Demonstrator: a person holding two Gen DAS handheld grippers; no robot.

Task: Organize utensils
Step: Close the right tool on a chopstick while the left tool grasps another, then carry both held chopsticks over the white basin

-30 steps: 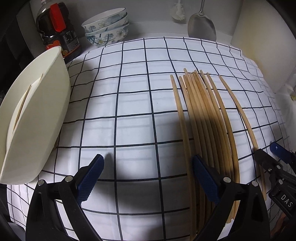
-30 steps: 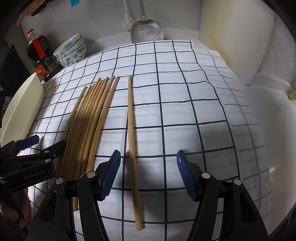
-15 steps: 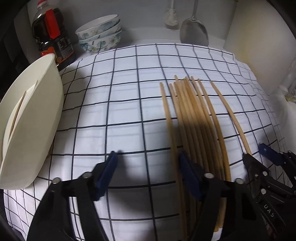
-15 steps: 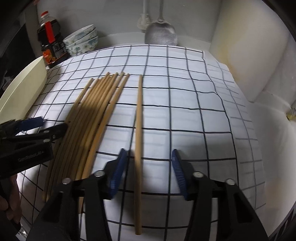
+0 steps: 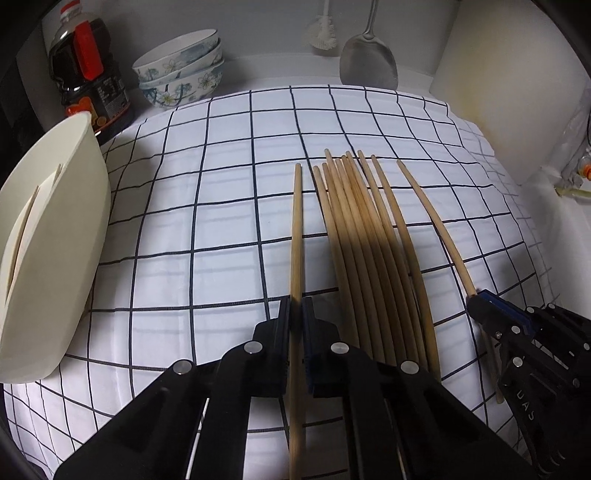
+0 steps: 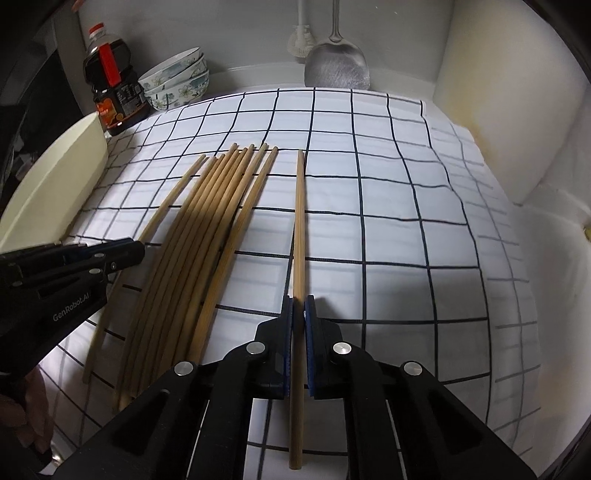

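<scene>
Several wooden chopsticks [image 5: 369,251] lie side by side on a white checked cloth [image 5: 221,229]; they also show in the right wrist view [image 6: 207,236]. My left gripper [image 5: 296,314] is shut on the leftmost chopstick [image 5: 296,229], which lies apart from the bundle. My right gripper [image 6: 297,310] is shut on the rightmost chopstick [image 6: 300,221], also apart from the bundle. The right gripper shows in the left wrist view [image 5: 480,306] and the left gripper in the right wrist view [image 6: 133,251]. A cream holder [image 5: 48,251] lies tilted at the left.
At the back stand a dark sauce bottle [image 5: 85,74], stacked flowered bowls [image 5: 181,70], a brush [image 5: 321,33] and a metal spatula [image 5: 369,62]. A cream wall panel [image 6: 498,110] borders the right side.
Both grippers have closed: the left on the leftmost chopstick, the right on the rightmost. Both were open a second ago and narrowing half a second ago.
</scene>
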